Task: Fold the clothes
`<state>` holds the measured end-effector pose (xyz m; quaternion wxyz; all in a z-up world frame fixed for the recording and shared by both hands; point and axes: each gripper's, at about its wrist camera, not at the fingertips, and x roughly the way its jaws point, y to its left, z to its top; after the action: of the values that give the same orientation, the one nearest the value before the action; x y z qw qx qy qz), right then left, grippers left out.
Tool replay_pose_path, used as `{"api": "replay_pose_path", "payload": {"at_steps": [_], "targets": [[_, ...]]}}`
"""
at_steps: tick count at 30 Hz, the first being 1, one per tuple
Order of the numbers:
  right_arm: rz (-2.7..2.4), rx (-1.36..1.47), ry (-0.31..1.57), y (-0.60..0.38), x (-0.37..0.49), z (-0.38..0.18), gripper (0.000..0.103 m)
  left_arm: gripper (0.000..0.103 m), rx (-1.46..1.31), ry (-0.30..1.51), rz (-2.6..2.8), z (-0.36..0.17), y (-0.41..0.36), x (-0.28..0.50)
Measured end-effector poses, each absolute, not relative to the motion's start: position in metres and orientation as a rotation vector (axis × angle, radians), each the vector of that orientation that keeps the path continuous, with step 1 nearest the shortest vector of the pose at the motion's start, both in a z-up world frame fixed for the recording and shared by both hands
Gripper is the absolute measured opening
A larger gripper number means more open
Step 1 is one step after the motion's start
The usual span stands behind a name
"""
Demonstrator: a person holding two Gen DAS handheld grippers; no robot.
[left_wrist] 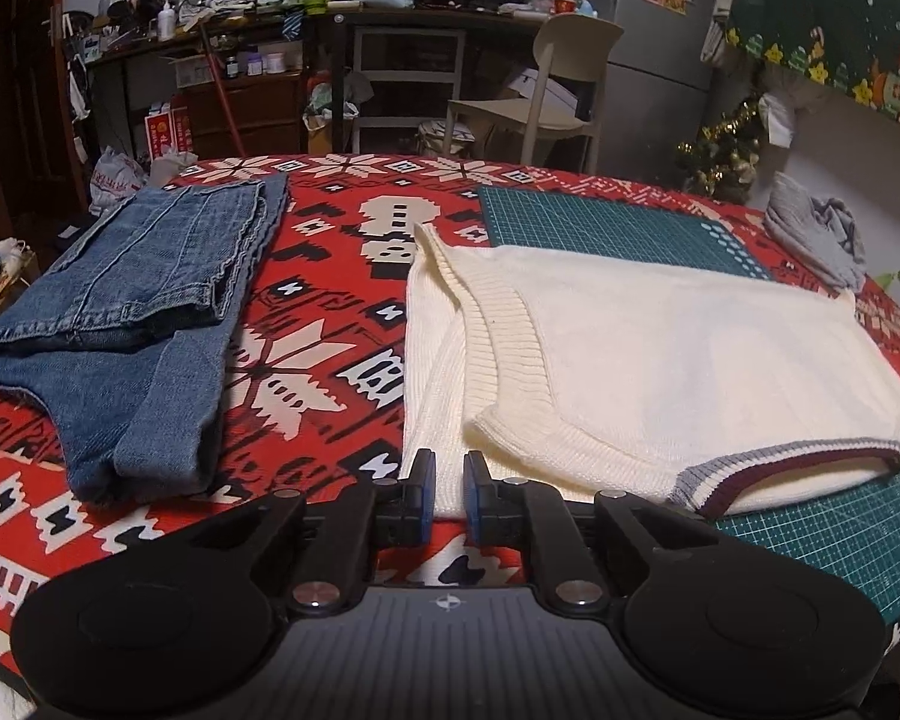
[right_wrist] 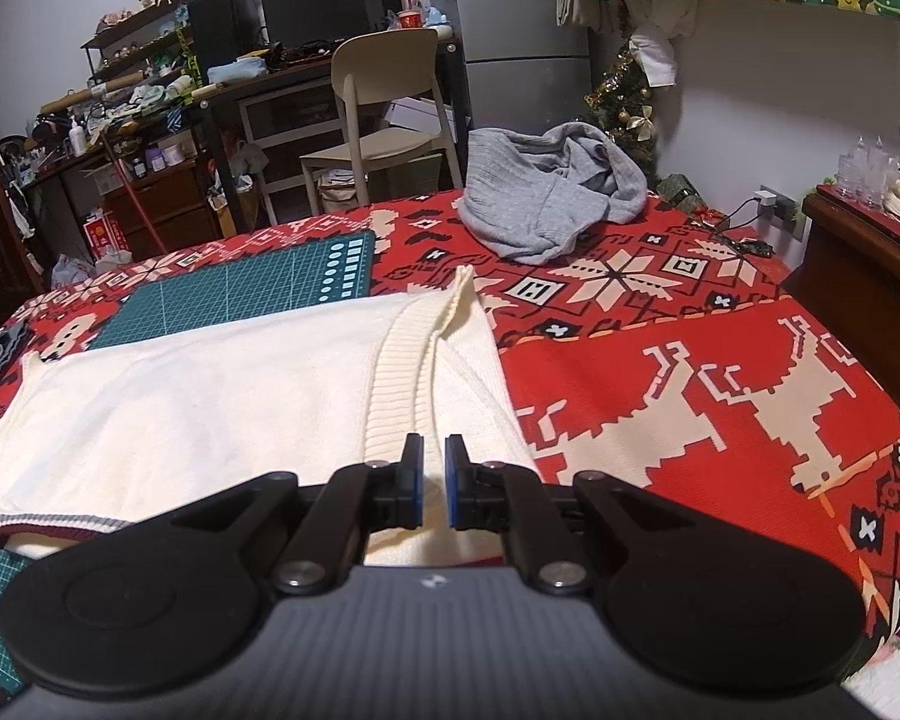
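Cream sweater [left_wrist: 660, 360] on red patterned blanket [left_wrist: 330, 324], cluttered desk [left_wrist: 258, 42] beyond.

Ahead of the left gripper [left_wrist: 449, 468], whose narrow jaw gap holds nothing, the cream sweater [left_wrist: 630, 360] lies flat and low, no bar to passing over. Left of those jaws a strip of bare red blanket [left_wrist: 324, 324] runs forward, bounded on its far left by the folded jeans [left_wrist: 132, 312]. To the right of the right gripper [right_wrist: 433, 453] the blanket lies open and wide; farther ahead the crumpled grey garment [right_wrist: 546, 204] heaps up, and a dark wooden cabinet [right_wrist: 858, 276] walls the far right.
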<state>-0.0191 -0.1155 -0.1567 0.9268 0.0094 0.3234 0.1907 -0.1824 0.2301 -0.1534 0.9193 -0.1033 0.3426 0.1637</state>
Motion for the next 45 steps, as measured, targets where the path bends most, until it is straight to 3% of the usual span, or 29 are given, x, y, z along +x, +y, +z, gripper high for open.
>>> {"api": "replay_pose_path", "payload": {"at_steps": [4, 6, 10, 29, 39, 45], "targets": [[0.395, 0.011, 0.667, -0.113, -0.020, -0.157, 0.007, 0.012, -0.224, 0.688, 0.346, -0.150, 0.232, -0.188], [0.397, 0.002, 0.670, -0.111, -0.021, -0.158, 0.007, 0.019, -0.242, 0.683, 0.367, -0.148, 0.236, -0.191], [0.405, -0.009, 0.668, -0.108, -0.022, -0.157, 0.007, 0.022, -0.327, 0.673, 0.383, -0.148, 0.250, -0.196], [0.388, -0.019, 0.691, -0.107, -0.014, -0.160, 0.007, 0.028, -0.394, 0.677, 0.296, -0.157, 0.272, -0.164], [0.384, -0.034, 0.696, -0.104, -0.012, -0.160, 0.007, 0.027, -0.376, 0.688, 0.275, -0.156, 0.285, -0.133], [0.383, -0.039, 0.698, -0.101, -0.011, -0.161, 0.008, 0.012, -0.356, 0.680, 0.256, -0.159, 0.281, -0.130]]}}
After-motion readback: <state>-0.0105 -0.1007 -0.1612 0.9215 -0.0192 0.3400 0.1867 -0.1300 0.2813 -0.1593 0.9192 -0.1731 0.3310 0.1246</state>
